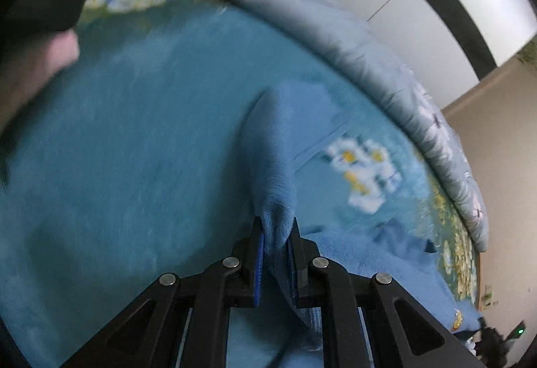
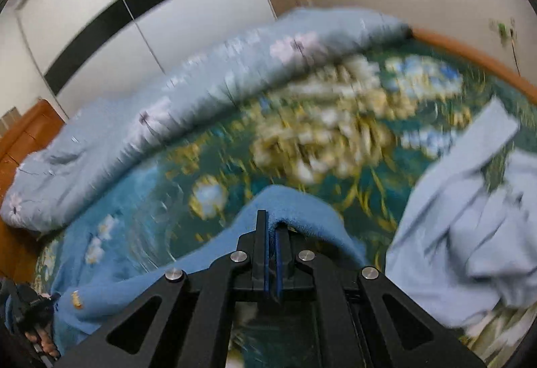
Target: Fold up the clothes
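Note:
A blue fleece garment (image 1: 275, 166) lies on a bed with a teal flowered blanket (image 1: 134, 140). My left gripper (image 1: 276, 227) is shut on a raised fold of this garment. In the right wrist view the same blue fleece garment (image 2: 295, 210) drapes over my right gripper (image 2: 271, 223), which is shut on its edge; the rest of it trails down to the left. The other gripper (image 2: 33, 317) shows at the lower left of the right wrist view. Both views are blurred by motion.
A pale blue crumpled garment (image 2: 470, 217) lies on the bed at the right. A light blue flowered quilt (image 2: 167, 113) is rolled along the bed's far side. A white wardrobe with a black band (image 2: 134, 5) stands behind. The wooden bed frame (image 2: 470, 56) edges the bed.

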Motion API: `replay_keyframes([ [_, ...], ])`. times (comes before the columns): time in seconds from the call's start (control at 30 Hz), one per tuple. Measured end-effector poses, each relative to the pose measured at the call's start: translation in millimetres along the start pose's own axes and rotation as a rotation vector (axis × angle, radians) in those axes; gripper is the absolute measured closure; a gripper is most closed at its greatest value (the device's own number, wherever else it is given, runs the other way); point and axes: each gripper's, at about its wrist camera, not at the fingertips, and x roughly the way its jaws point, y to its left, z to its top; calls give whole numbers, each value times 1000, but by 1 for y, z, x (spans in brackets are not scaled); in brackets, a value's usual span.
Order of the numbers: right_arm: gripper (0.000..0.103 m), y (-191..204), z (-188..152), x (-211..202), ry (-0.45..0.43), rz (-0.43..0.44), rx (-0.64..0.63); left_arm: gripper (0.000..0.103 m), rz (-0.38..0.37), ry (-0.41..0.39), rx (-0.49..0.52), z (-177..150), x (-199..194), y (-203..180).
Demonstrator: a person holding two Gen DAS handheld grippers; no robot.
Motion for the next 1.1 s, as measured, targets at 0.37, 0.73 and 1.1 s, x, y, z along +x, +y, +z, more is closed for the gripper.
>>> replay_keyframes([
  [0.37,100,-6,-37,23,127,-54,-26,74,19,11,49,-9,-11,-1],
  [0.73,70,-16,-56,-22,89,-71,-63,42,7,-97,284,2,-57,-39],
  [1.1,68,177,-57,56,226,156,-504,42,210,42,545,-16,34,-105],
])
